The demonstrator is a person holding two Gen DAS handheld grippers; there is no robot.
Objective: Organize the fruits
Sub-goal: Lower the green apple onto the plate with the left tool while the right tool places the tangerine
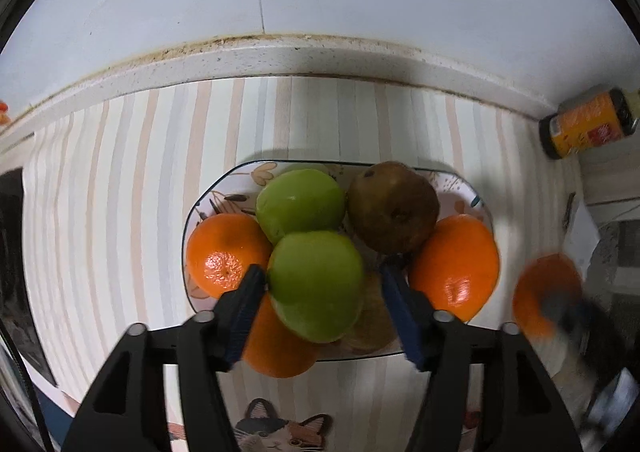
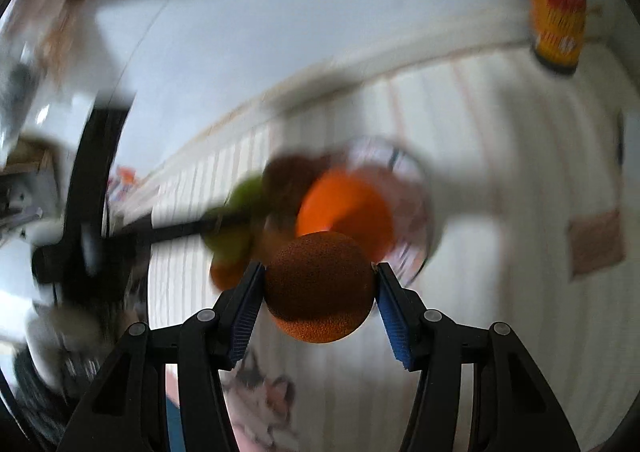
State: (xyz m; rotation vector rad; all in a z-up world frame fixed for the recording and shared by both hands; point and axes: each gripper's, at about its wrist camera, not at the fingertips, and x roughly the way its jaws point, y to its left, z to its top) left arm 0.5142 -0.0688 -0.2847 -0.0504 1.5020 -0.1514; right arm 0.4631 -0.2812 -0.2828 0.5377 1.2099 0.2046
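A: Start with the left wrist view. How does the left gripper (image 1: 320, 276) stand?

B: It points down and forward over the plate (image 1: 208, 196), fingers spread around the near green fruit (image 1: 316, 284). The left pad touches the fruit's side; the right pad stands off it with a gap, so the jaws are apart, not clamped.

A: And the fruit?

B: The plate sits on the striped worktop (image 1: 120, 192) and is piled full. A second green fruit (image 1: 300, 204) lies behind the first, touching it. A brown, spotted pear (image 1: 392, 208) sits to its right. One orange (image 1: 224, 252) is at the plate's left edge, another orange (image 1: 456, 264) at its right, and a third orange (image 1: 276, 344) lies under the near green fruit. At far right, a blurred orange fruit (image 1: 544, 292) is off the plate, with something dark and blurred in front of it. A jar with an orange label (image 1: 588, 124) stands by the wall.

A: Now the right wrist view.

B: Heavy blur there. The right gripper (image 2: 320, 292) is level with the plate, aimed toward it, and clamped on an orange, (image 2: 320, 288) both blue pads pressed to its sides. The orange is held in the air, just before the pile; its pitted skin is shaded brown on top and bright below.
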